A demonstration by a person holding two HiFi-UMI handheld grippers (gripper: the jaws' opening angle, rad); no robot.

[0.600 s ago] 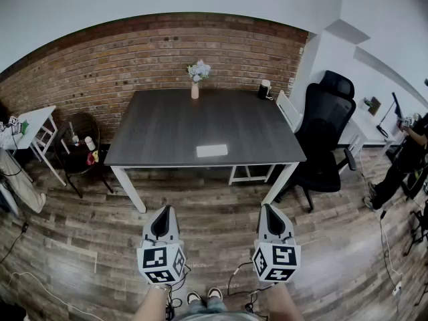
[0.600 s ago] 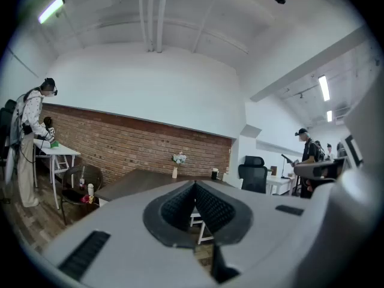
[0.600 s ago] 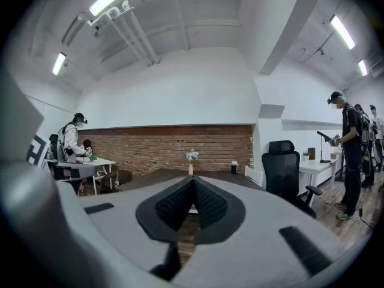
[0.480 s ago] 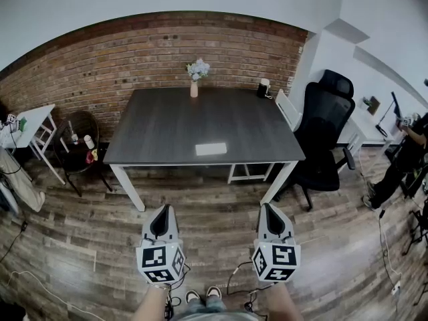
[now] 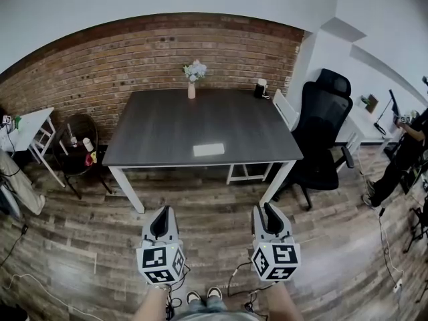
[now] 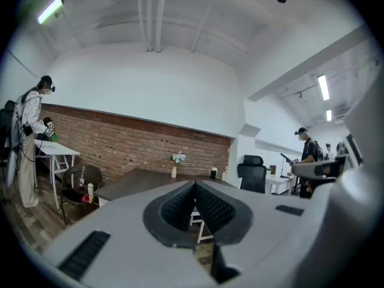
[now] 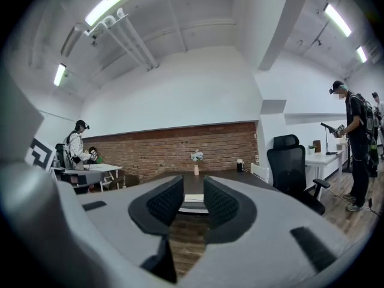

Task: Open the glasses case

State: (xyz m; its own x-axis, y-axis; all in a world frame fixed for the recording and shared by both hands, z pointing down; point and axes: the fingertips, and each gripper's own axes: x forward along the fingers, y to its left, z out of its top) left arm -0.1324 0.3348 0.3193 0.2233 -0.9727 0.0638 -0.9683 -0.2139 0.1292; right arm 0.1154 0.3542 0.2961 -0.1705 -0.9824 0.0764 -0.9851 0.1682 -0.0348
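Dark grey bench (image 5: 174, 122), white glasses case (image 5: 209, 150), pale pink vase (image 5: 191, 90). Red-brown brick wall (image 5: 134, 59), brown wood-grain floor (image 5: 87, 239), black chair (image 5: 324, 122). Pale grey left gripper (image 5: 162, 214) and right gripper (image 5: 267, 209) – black ribbed fingers (image 7: 165, 200), black-and-white square markers.

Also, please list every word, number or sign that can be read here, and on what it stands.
No words or numbers can be read in any view.
Cubes on the left hand-held gripper and right hand-held gripper: black-and-white square markers only, no letters.
Glasses case: pale, any print too small to tell.
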